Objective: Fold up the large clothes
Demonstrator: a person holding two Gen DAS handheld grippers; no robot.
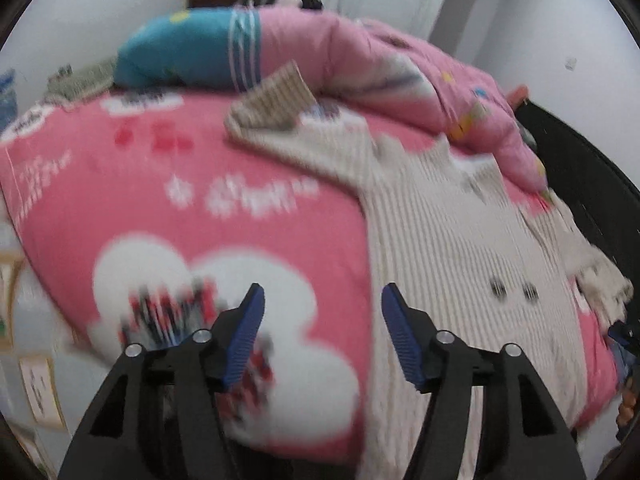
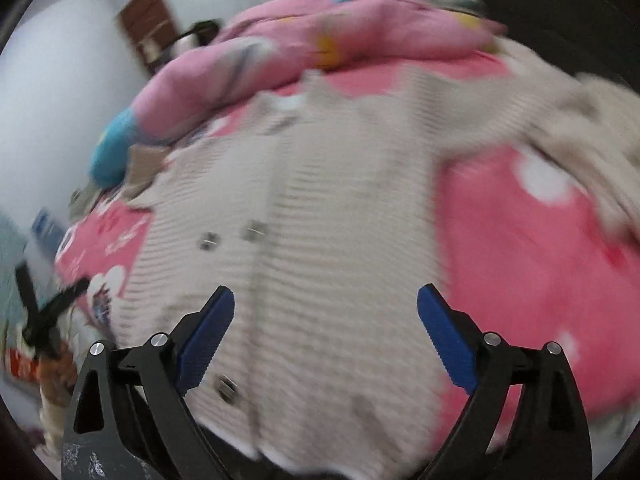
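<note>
A bed covered by a bright pink printed sheet with white cloud shapes [image 1: 240, 216] fills both blurred views. Spread flat on that sheet lies a large cream ribbed knit cardigan with small dark buttons [image 2: 340, 220], sleeves stretched out to either side. Beyond the cardigan's far edge, a bunched pale pink quilt with a blue end [image 1: 360, 60] is heaped on the sheet. Above the cardigan's near hem, the right gripper [image 2: 326, 300] hangs with its blue-padded jaws spread wide and empty. Just beside the cardigan's edge, the left gripper [image 1: 322, 296] hovers, jaws parted, holding nothing.
</note>
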